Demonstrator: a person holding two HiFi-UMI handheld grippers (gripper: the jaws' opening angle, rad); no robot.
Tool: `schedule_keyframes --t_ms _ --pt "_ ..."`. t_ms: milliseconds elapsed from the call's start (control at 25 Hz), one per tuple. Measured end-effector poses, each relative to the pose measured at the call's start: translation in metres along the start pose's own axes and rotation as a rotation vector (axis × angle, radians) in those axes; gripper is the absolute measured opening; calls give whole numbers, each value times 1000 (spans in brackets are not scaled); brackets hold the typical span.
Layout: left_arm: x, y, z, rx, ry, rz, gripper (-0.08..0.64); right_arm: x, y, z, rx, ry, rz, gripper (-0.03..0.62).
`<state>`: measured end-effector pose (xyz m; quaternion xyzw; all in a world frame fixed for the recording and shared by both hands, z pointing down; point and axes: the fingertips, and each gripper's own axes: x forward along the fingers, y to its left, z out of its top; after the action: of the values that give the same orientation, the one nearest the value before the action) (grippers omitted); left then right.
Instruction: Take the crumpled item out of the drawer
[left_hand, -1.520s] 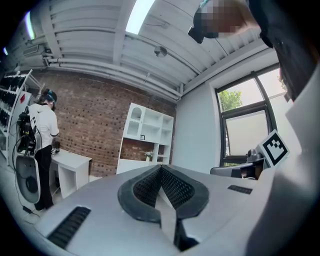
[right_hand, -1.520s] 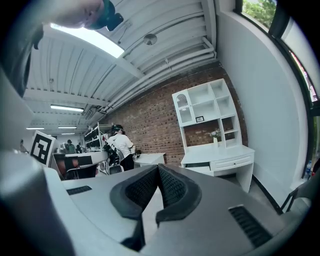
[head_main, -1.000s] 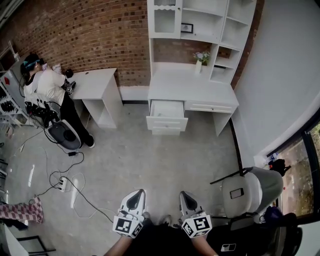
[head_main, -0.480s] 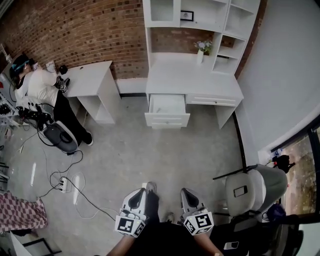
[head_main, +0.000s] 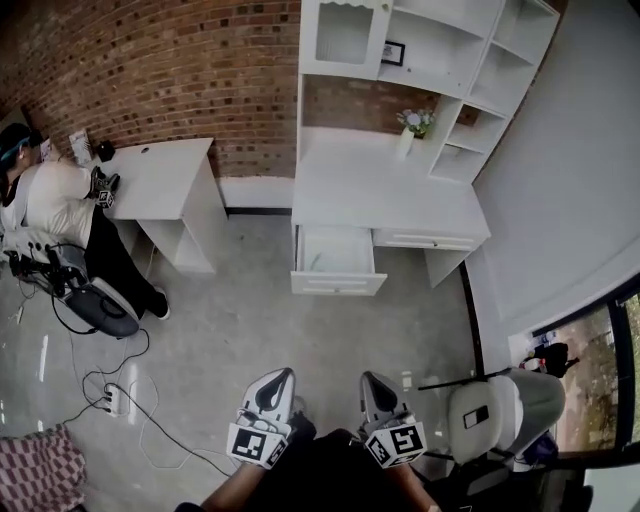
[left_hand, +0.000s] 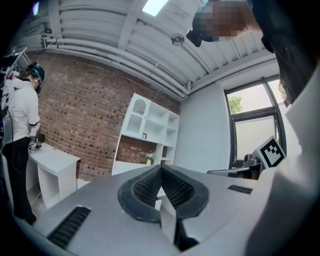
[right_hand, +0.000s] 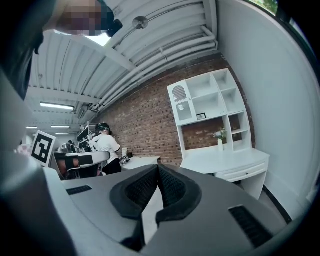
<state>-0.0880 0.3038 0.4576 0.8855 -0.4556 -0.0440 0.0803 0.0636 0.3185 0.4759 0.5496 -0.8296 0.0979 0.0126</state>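
Grey, empty and closed tight, bring left gripper (head_main: 283, 377) and right gripper (head_main: 369, 380) squarely up to the open white bench drawer (head_main: 338, 284).

There are two white wooden worktops (head_main: 385, 205), one open white drawer (head_main: 335, 262), one white flower vase (head_main: 405, 143) and one white-shirted person (head_main: 50, 195).

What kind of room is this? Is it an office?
Probably a study or office-like workroom. A white desk with shelves above it stands against a brick wall, and a person is at a second white desk.
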Motion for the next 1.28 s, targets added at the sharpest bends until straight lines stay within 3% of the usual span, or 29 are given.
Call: schedule_keyframes --t_ms 360,800,1080,1280 --pt "77 78 1 -47 43 17 25 120 -31 10 2 46 8 14" --pt "245 161 9 -23 52 128 25 292 -137 28 -2 83 99 14" --pt "332 182 12 4 78 183 25 377 -197 31 -26 146 162 14" --pt "376 199 5 -7 114 144 25 424 -218 11 -28 231 168 14"
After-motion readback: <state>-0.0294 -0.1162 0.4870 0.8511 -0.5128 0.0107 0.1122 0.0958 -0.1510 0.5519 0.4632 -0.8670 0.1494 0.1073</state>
